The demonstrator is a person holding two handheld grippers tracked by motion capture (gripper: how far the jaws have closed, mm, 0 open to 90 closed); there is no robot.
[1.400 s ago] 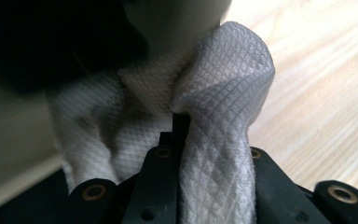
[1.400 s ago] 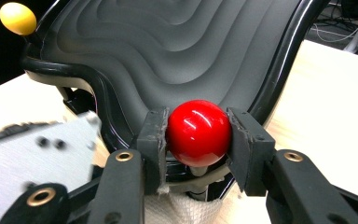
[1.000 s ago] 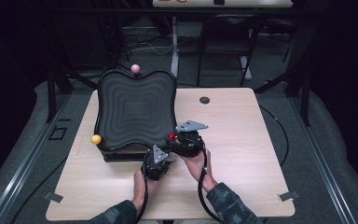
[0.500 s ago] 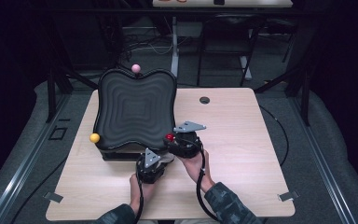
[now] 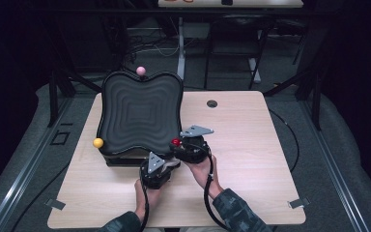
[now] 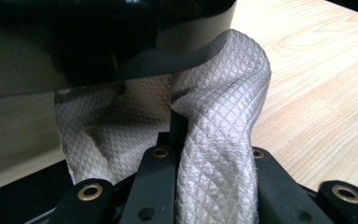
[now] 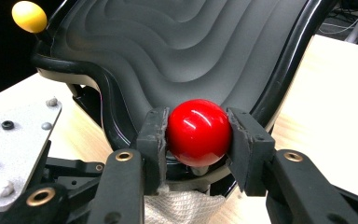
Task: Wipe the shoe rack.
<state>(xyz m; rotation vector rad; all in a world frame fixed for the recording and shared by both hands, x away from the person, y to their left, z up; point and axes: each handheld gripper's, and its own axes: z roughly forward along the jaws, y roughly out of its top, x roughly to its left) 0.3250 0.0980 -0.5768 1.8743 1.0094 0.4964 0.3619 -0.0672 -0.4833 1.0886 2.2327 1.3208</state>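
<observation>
Red knob (image 7: 197, 132) clamped between right gripper (image 7: 196, 135) jaws at tray (image 7: 191, 51) edge; left gripper (image 6: 179, 140) jaws pinch quilted cloth (image 6: 214, 140), its far end hidden beneath the tray.

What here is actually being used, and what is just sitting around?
In use:
- red ball, clamped by the right hand-held gripper
- white cloth, pinched by the left hand-held gripper
- black wavy tray

Sitting around:
- yellow ball
- pink ball

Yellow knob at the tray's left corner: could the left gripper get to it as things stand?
Probably not right away: the left gripper is shut on the white cloth under the tray's near edge. The table toward the yellow knob looks open.
</observation>
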